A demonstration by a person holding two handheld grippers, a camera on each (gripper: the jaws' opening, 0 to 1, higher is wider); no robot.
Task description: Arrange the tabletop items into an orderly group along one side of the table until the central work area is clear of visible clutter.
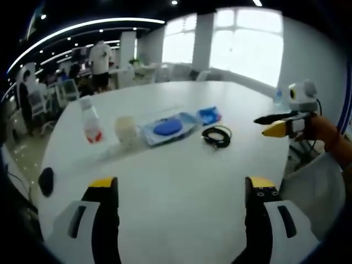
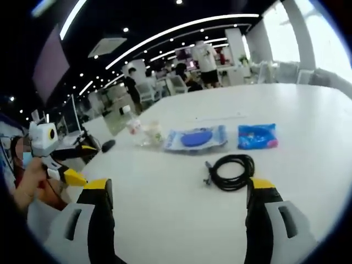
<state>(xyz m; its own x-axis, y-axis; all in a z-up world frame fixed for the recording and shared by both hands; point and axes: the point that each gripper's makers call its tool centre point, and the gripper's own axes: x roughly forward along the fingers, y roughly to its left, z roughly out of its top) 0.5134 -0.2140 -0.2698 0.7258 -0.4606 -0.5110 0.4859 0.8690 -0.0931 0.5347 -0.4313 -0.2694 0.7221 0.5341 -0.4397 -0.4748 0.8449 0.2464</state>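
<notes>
Clutter is spread across the middle of the round white table (image 1: 181,181): a clear plastic bottle with a red label (image 1: 91,124), a pale translucent cup-like container (image 1: 126,128), a clear flat packet holding a blue oval item (image 1: 168,128), a small blue crinkled pouch (image 1: 209,115) and a coiled black cable (image 1: 216,136). A dark oval object (image 1: 46,180) is seen apart near the table edge. Nothing is grouped along one side yet, so sorting is judged barely begun. The left gripper (image 1: 184,190) is held above bare tabletop, jaws spread, nothing between them, likely kept back for an overview. The right gripper (image 2: 179,192) is likewise spread and empty, with the cable lying just beyond its right jaw, probably the nearest pick. Both are held clear of the items, apparently ready for approach.
</notes>
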